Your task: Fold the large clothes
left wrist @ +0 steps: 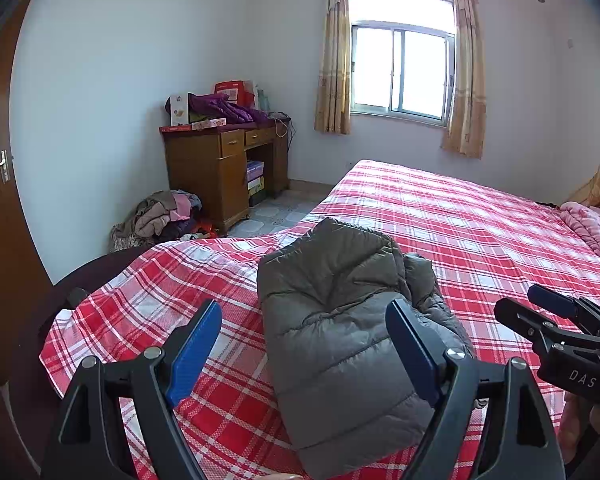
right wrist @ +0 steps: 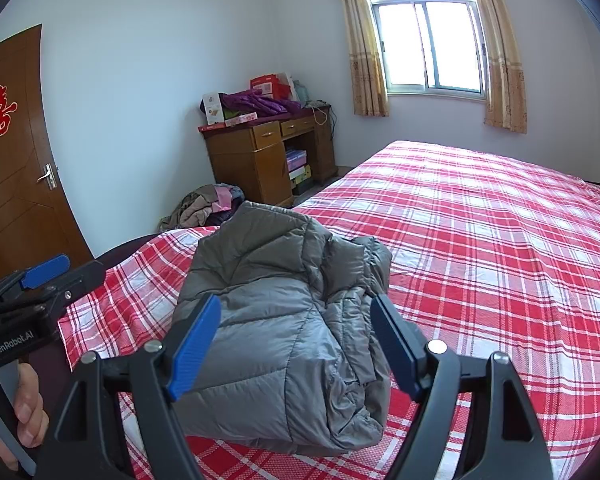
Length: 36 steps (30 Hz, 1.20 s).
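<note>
Black left gripper with blue pads (left wrist: pixel 304 352), jaws spread wide, nothing grasped, above folded grey quilted down jacket (left wrist: pixel 340 344). Matching right gripper (right wrist: pixel 296 340), likewise spread and empty-jawed. Jacket lying near foot corner of red-and-white plaid bedsheet (right wrist: pixel 480 240); wooden desk (right wrist: pixel 256 160) beyond.

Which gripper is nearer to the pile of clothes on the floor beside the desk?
Left, probably. The left gripper is on the side of the grey jacket facing the clothes pile; the right gripper is on the far side.
</note>
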Each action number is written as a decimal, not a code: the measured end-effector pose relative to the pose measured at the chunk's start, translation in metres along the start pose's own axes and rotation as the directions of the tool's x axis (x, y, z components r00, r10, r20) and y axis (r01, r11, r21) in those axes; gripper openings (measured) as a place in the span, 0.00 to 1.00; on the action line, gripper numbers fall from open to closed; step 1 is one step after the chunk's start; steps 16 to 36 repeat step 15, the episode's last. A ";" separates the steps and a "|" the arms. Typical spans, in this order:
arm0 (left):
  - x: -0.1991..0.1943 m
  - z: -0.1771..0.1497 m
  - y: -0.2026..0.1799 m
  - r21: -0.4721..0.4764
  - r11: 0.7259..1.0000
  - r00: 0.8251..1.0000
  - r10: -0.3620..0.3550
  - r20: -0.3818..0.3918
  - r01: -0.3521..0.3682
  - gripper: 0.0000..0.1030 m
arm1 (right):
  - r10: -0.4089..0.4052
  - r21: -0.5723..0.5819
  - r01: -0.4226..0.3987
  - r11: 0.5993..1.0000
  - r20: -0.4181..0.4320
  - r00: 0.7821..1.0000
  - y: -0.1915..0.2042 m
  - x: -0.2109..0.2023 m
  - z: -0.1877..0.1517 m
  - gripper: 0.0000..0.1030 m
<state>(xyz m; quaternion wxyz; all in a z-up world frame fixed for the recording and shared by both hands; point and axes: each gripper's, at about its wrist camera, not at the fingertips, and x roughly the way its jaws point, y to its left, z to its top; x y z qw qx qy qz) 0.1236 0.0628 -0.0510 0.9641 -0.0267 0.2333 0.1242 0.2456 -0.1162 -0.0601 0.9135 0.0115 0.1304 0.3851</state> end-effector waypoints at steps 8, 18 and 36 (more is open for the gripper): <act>0.006 -0.004 0.003 0.001 1.000 1.000 0.009 -0.013 -0.009 0.82 | 0.001 0.004 -0.001 1.000 -0.006 1.000 0.001 0.002 -0.002 0.78; 0.007 -0.007 -0.001 0.026 1.000 1.000 0.013 0.001 -0.013 0.82 | 0.001 0.010 -0.001 1.000 -0.016 1.000 0.001 0.004 -0.005 0.77; 0.007 -0.007 -0.001 0.026 1.000 1.000 0.013 0.001 -0.013 0.82 | 0.001 0.010 -0.001 1.000 -0.016 1.000 0.001 0.004 -0.005 0.77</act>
